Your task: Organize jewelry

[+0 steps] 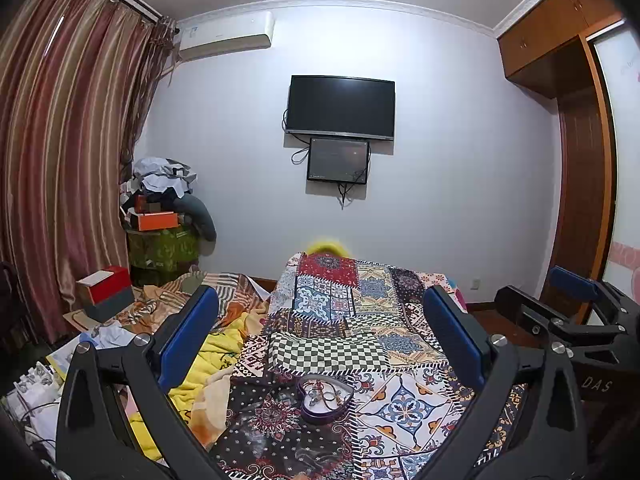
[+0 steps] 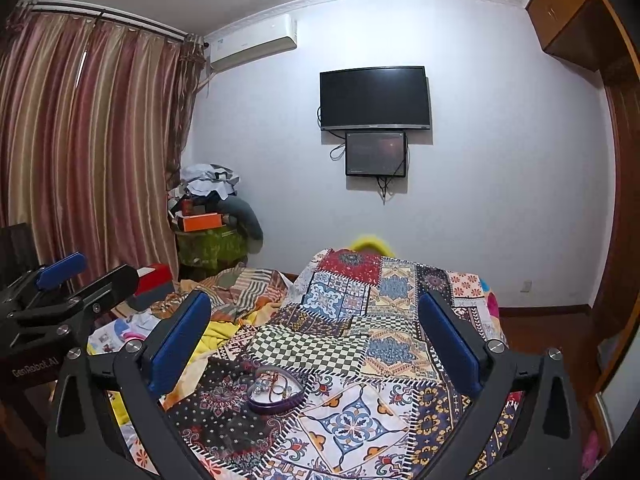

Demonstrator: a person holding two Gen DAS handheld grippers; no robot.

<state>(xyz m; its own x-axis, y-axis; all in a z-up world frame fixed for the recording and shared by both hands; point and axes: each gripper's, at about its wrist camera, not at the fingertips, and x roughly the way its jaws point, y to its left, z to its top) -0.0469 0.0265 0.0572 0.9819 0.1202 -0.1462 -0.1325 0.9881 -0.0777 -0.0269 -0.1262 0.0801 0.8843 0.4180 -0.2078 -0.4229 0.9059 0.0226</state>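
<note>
Handling: jewelry (image 1: 325, 393) is looking light, small and tangle-prone; thin chains and rings are likely slipping off flat pads, so a pinch across one piece at a time, low and near its middle, is seeming the safest hold.
Box: heart-shaped purple box (image 1: 326, 414) is probably light and stiff; its rim is offering the firmest place to grip, though it may be sliding on soft cloth.
Looks: pieces are lying heaped inside the box, a ring or hoop and reddish beads showing; finer detail is too small to tell.
Place: box is sitting on the quilt (image 1: 384, 364) at the near end of the bed, just ahead of both grippers.
Left gripper (image 1: 320, 332): jaws are standing wide apart, holding nothing, hovering above the box.
Right gripper (image 2: 316, 332): jaws are likewise gaping wide and empty, with the box lying toward its left finger.
Stage: sorting is appearing not yet begun.
</note>
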